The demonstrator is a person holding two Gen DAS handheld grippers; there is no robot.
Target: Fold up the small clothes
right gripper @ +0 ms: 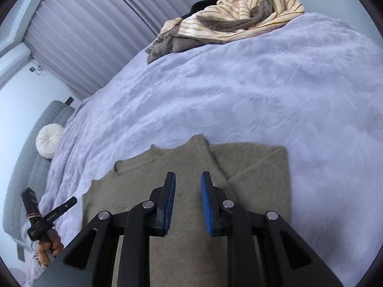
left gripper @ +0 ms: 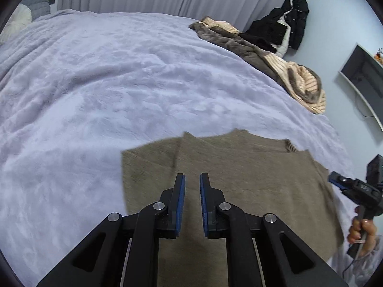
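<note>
A small brown knit garment (left gripper: 239, 174) lies flat on the lilac bed cover (left gripper: 119, 83), with parts folded over its middle. My left gripper (left gripper: 192, 179) hovers above its near part, open with a narrow gap, holding nothing. In the right wrist view the same garment (right gripper: 251, 167) lies below my right gripper (right gripper: 188, 177), which is open and empty above it. The right gripper also shows at the right edge of the left wrist view (left gripper: 335, 179), beside the garment. The left gripper shows at the lower left of the right wrist view (right gripper: 71, 201).
A heap of striped cream and brown fleece clothes (left gripper: 282, 67) lies at the bed's far corner, also seen in the right wrist view (right gripper: 234, 16). A black jacket (left gripper: 287, 24) hangs by the curtain. A round white cushion (right gripper: 49, 141) leans on the grey headboard (right gripper: 28, 167).
</note>
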